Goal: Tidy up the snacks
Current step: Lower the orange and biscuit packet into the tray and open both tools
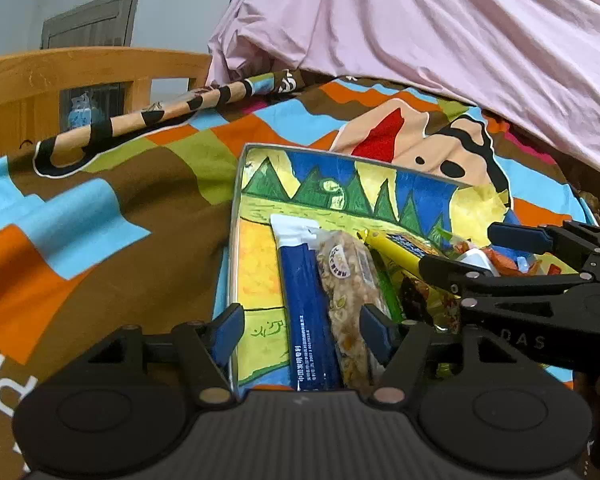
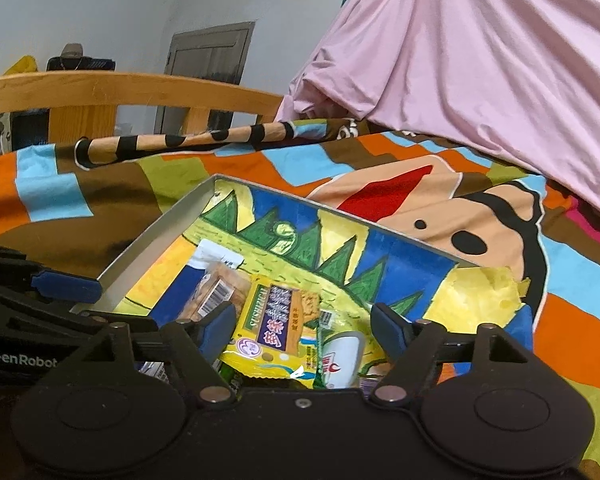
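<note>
A shallow box (image 1: 256,184) with a painted lining lies on the bed and holds the snacks; it also shows in the right wrist view (image 2: 156,240). My left gripper (image 1: 302,326) is open, its fingers either side of a blue-and-white packet (image 1: 308,300) and a clear nut bar (image 1: 350,284). My right gripper (image 2: 304,326) is open above a yellow biscuit packet (image 2: 274,326) and a white-and-green packet (image 2: 342,354). The right gripper also shows in the left wrist view (image 1: 460,250), over a yellow packet (image 1: 392,250).
A colourful cartoon bedspread (image 1: 100,216) covers the bed. A pink sheet (image 1: 420,24) hangs at the back right. A wooden bed rail (image 1: 92,68) runs along the back left. The left gripper's finger (image 2: 66,286) lies at the box's left wall.
</note>
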`<state>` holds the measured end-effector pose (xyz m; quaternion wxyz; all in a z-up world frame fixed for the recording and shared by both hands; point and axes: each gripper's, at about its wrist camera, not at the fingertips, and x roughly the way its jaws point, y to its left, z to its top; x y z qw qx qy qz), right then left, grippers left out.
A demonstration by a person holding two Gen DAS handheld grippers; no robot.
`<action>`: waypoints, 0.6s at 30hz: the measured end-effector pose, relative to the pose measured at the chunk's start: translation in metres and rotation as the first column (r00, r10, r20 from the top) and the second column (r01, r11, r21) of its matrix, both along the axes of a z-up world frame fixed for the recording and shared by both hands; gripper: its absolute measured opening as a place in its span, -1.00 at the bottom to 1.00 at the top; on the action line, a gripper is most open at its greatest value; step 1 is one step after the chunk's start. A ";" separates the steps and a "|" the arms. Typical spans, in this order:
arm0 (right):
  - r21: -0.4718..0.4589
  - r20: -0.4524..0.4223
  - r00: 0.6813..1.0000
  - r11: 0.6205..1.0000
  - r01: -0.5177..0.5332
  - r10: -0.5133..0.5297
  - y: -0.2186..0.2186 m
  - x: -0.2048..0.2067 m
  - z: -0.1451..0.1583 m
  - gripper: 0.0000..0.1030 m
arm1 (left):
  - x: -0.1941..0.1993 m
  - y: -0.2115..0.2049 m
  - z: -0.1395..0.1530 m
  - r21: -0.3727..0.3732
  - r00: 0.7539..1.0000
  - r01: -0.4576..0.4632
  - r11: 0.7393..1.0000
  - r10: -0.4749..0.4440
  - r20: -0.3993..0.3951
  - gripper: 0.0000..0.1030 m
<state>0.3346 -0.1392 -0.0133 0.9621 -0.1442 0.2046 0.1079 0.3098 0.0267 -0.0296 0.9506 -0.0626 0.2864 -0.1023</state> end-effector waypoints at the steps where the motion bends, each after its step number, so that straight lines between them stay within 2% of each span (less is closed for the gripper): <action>1: 0.000 0.008 1.000 1.000 0.002 -0.002 -0.001 -0.002 0.002 0.50 | -0.002 0.000 0.002 0.000 1.000 -0.001 1.000 0.001 0.006 0.40; 3: 0.001 0.026 1.000 1.000 0.008 -0.008 -0.003 -0.007 0.005 0.52 | -0.005 0.001 0.005 0.004 1.000 -0.008 1.000 0.008 0.022 0.52; 13: 0.042 0.090 0.995 0.998 0.045 -0.048 -0.018 -0.029 0.026 0.62 | -0.021 0.005 0.020 0.000 0.997 -0.038 0.999 0.038 0.066 0.70; 18: 0.068 0.113 0.991 0.996 0.058 -0.065 -0.022 -0.041 0.033 0.73 | -0.032 0.009 0.027 -0.011 0.994 -0.061 0.998 0.062 0.088 0.92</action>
